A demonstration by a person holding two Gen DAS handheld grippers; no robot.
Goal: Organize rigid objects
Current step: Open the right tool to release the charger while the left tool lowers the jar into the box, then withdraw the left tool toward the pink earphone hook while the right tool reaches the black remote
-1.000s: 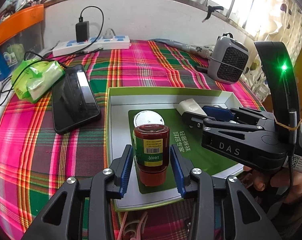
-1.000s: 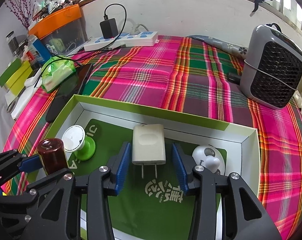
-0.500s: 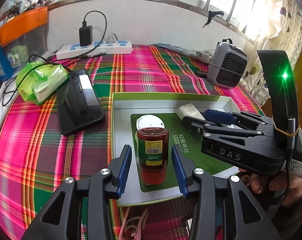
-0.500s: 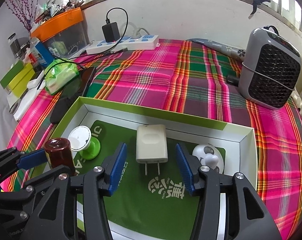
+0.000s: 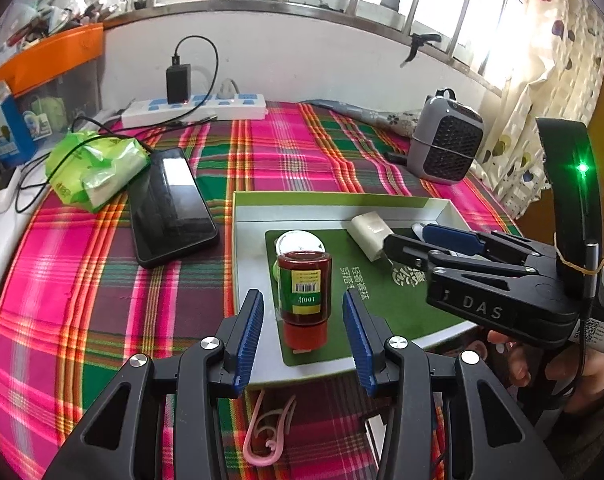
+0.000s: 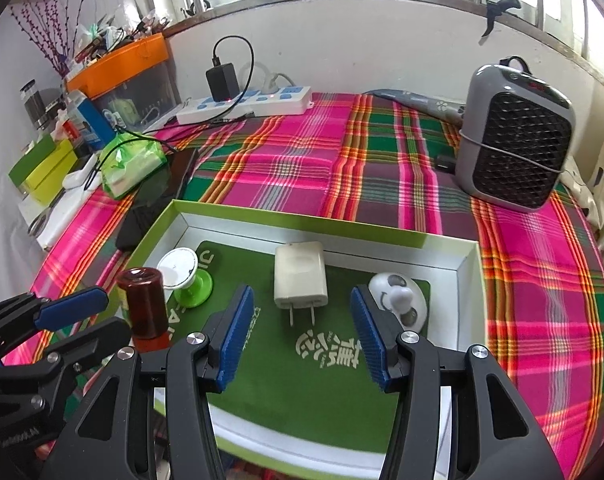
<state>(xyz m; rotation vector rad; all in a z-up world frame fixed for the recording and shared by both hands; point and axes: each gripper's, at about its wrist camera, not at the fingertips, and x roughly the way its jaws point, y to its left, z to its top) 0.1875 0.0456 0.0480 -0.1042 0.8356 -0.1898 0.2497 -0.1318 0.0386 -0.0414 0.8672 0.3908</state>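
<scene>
Both grippers are released, and nothing is held in either one. The left gripper [image 5: 302, 322] sits low in the left wrist view, blue pads spread wide on either side of the red-brown bottle [image 5: 304, 296], with clear gaps on both flanks. That bottle stands upright on the green mat at the near-left end of the green-rimmed box tray [image 5: 334, 199], label facing the camera.

In the right wrist view the right gripper [image 6: 299, 334] is just as wide, framing the white plug adapter [image 6: 300, 277], which lies flat mid-tray with its two prongs pointing toward the camera. The pads sit near the prongs, clear of the adapter's body.

Also in the tray: a white-topped green stand [image 6: 183, 277] just behind the bottle, and a small white round gadget [image 6: 398, 300] at the right end, just beside the right pad.

My read: this is the release step, with both items placed and standing free. All four pieces I can see are in the tray, so the sorting looks largely done.

Next move, as I judge it: draw each gripper straight back along its own line, fingers spread. The bottle is tall and narrow, so a sideways brush from a pad could topple it onto the stand. On the plaid-covered worktop [image 6: 302, 160], the phone [image 5: 169, 206] and tissue pack [image 5: 93, 168] lie outside.
</scene>
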